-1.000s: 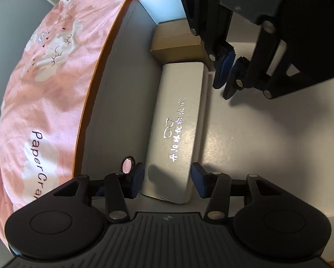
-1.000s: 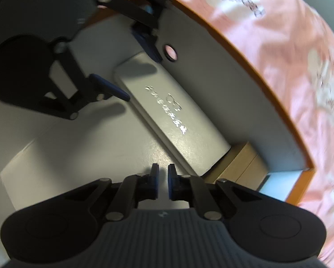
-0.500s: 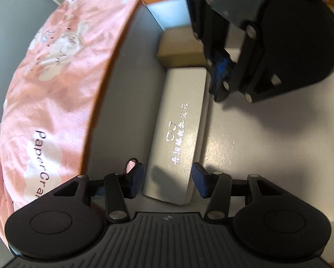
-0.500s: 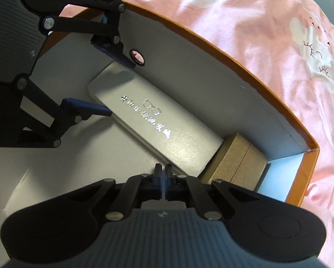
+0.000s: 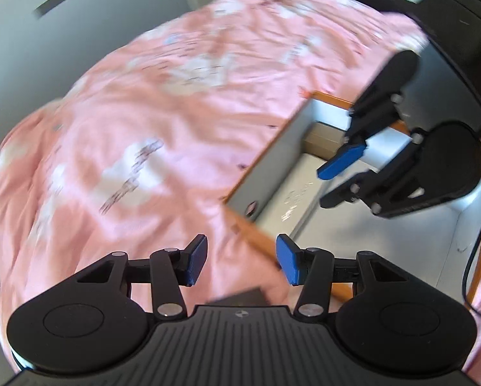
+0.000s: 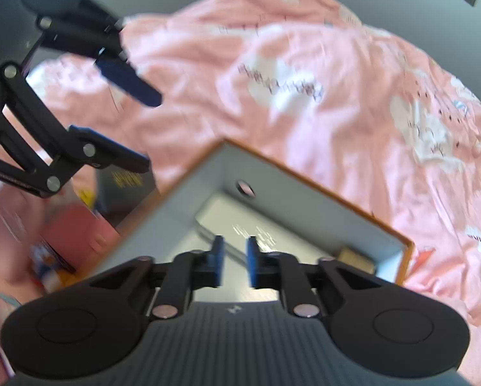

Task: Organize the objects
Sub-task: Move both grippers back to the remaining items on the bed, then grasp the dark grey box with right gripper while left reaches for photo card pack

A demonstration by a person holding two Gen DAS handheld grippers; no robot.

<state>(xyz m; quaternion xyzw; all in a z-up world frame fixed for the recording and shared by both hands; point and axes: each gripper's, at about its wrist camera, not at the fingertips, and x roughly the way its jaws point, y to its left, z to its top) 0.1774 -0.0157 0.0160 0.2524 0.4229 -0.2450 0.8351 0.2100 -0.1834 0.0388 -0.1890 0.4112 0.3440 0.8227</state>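
An orange-rimmed box (image 5: pixel 266 167) with grey inner walls sits on a pink bedspread. A long white case (image 5: pixel 291 193) with silver print lies inside along the wall, also in the right wrist view (image 6: pixel 240 225). A small brown carton (image 5: pixel 324 138) sits at its far end, also in the right wrist view (image 6: pixel 356 255). My left gripper (image 5: pixel 242 259) is open and empty, above the bedspread beside the box. My right gripper (image 6: pixel 234 257) is open a little and empty, above the box. It also shows in the left wrist view (image 5: pixel 340 169).
The pink bedspread (image 5: pixel 160 112) with white cloud print surrounds the box. A dark box (image 6: pixel 124 186) with yellow print and some colourful packages (image 6: pixel 63 251) lie left of the orange box. A black cable (image 5: pixel 475 257) runs along the right. Grey walls stand behind.
Both grippers have pulled up and back out of the box. The left one left the white case lying inside. The right jaws have opened a little from shut.
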